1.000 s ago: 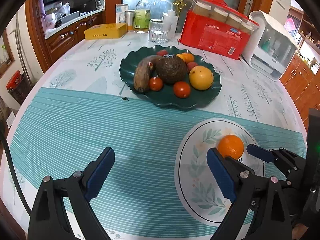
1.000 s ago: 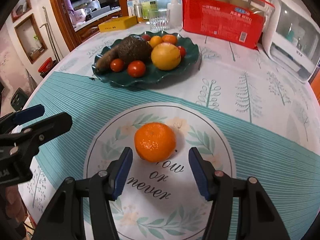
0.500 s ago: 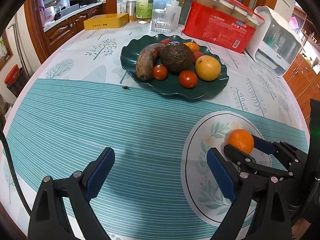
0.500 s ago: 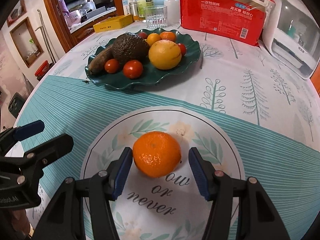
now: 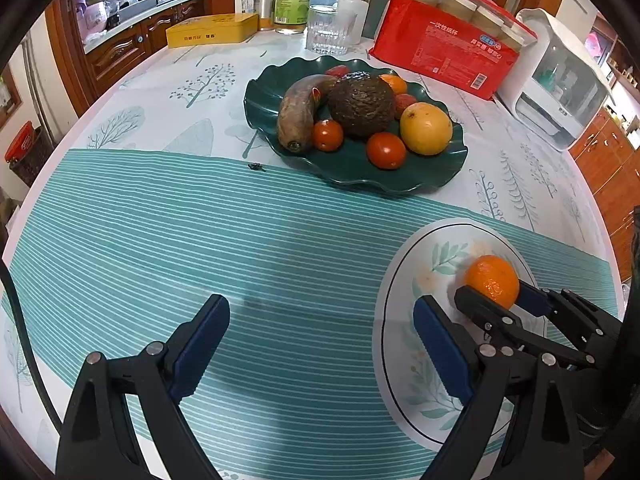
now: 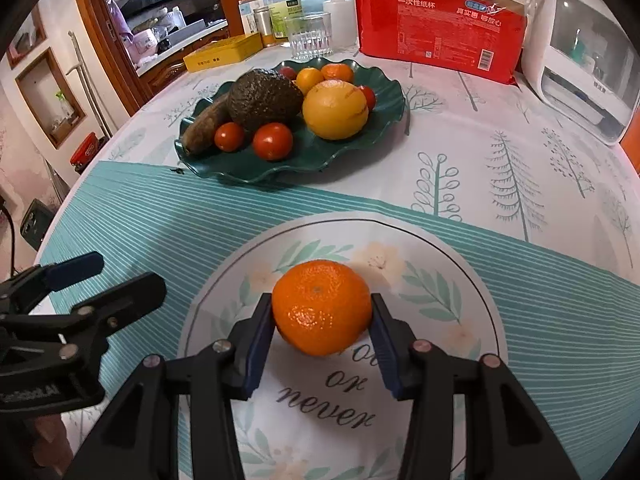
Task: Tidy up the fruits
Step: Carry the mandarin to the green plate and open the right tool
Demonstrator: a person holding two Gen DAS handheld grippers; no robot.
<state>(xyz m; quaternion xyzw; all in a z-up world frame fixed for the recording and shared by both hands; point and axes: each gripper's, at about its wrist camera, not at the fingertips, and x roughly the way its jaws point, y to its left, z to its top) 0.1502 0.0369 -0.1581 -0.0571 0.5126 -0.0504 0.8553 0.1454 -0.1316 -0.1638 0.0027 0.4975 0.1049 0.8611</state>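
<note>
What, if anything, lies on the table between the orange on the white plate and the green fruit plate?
Nothing visible does. Between the orange, which the right hand-held gripper is closing on over the white plate, and the green fruit plate lies only bare tablecloth.

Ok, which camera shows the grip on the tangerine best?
The right wrist view: the tangerine sits centred between the closing right gripper, both pads at its sides. The left wrist view shows it side-on at the frame edge, partly hidden by a finger.
</note>
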